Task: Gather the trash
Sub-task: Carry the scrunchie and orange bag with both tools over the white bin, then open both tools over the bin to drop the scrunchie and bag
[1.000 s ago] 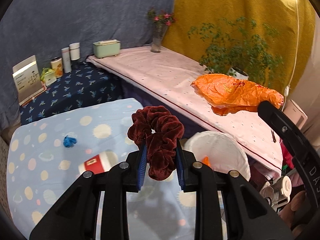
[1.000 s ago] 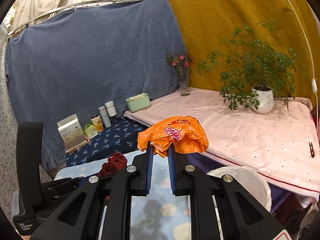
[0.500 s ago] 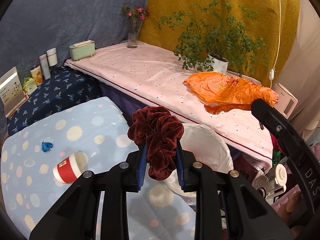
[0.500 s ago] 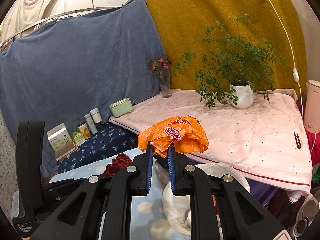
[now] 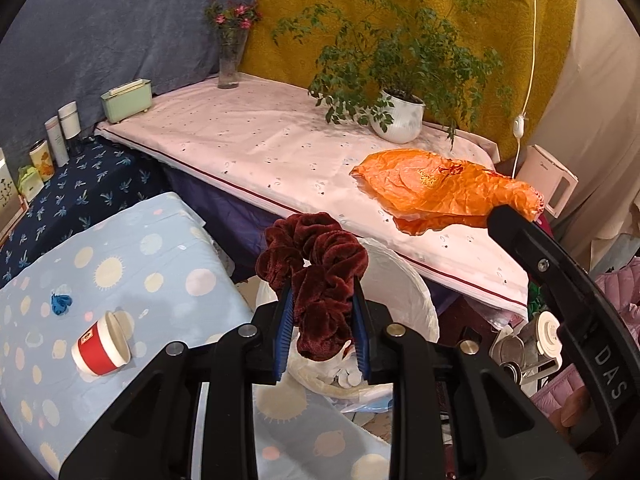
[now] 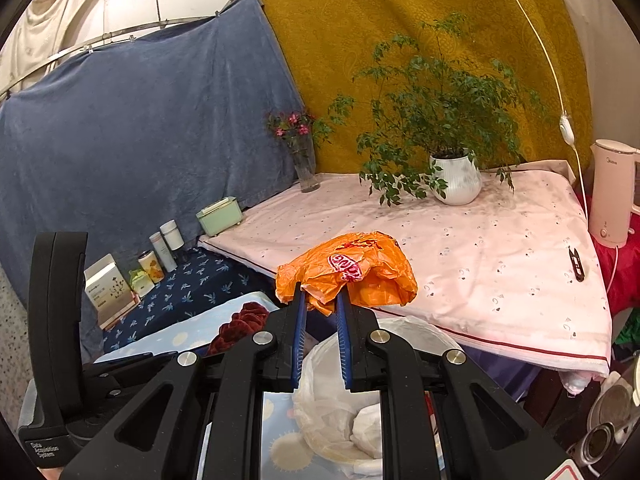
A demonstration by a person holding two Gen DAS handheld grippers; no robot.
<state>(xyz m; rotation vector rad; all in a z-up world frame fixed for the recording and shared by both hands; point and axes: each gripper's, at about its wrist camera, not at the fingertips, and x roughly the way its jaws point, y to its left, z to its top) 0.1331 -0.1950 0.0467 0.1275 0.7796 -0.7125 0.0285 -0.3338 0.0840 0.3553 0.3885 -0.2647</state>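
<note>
My left gripper (image 5: 322, 292) is shut on a dark red velvet scrunchie (image 5: 316, 264) and holds it above the white-lined trash bin (image 5: 404, 292). My right gripper (image 6: 321, 300) is shut on a crumpled orange plastic bag (image 6: 352, 268), held above the same bin (image 6: 340, 400). The bag also shows in the left wrist view (image 5: 444, 192), to the right of the scrunchie. The scrunchie shows in the right wrist view (image 6: 240, 324) at lower left. A red and white paper cup (image 5: 100, 346) lies on its side on the light blue spotted cloth. A small blue scrap (image 5: 61, 303) lies nearby.
A pink-covered table (image 5: 280, 148) carries a potted plant (image 5: 400, 116), a flower vase (image 5: 229, 68) and a green box (image 5: 126, 96). Bottles and boxes (image 5: 56, 140) stand on the dark blue cloth. A kettle (image 6: 612, 196) and clutter sit at the right.
Both grippers have moved right, from over the blue spotted cloth to above the bin, each still holding its item. The cup and blue scrap now sit further left.
</note>
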